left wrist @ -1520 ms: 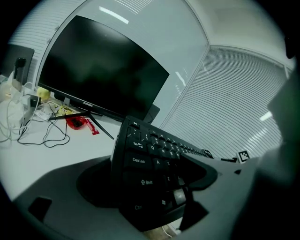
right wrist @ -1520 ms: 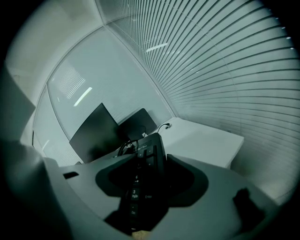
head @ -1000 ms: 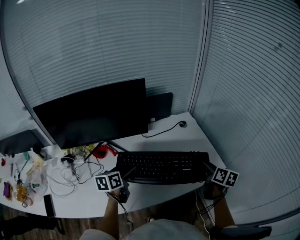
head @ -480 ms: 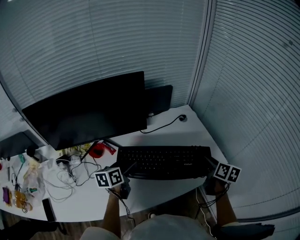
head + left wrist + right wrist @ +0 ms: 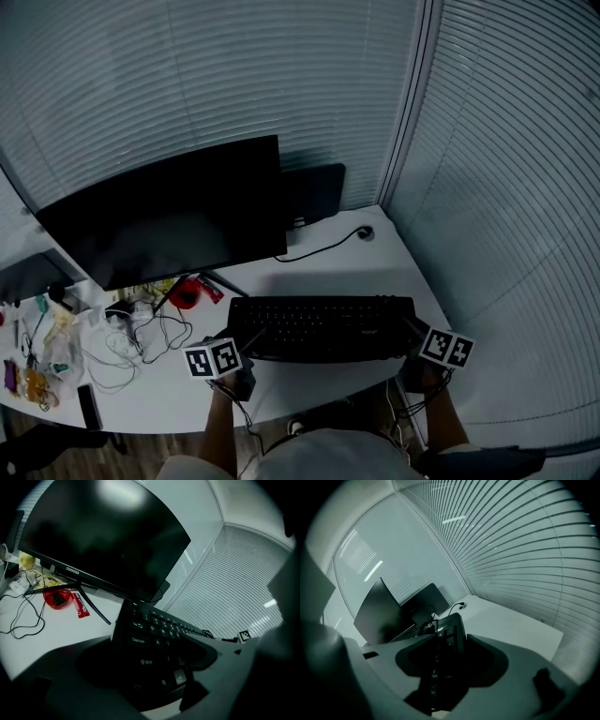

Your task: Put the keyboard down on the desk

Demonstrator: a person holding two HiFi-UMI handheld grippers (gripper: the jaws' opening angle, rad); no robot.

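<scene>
Black plastic keyboard [image 5: 319, 326] sits level over the front of the white curved desk [image 5: 319, 267]. The left gripper [image 5: 248, 345] is clamped on one end and the right gripper [image 5: 411, 333] on the other. Only the left gripper view shows the key legends; the right gripper view sees the keyboard edge-on.

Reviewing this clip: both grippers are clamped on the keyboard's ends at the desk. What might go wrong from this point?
1. The keyboard is held close to the curved front edge of the desk; set down here, its right end might overhang and tip.
2. The left gripper and right gripper pinch only its ends, so an uneven release may drop one side.
3. Loose cables lie beside the left gripper and could snag.
</scene>
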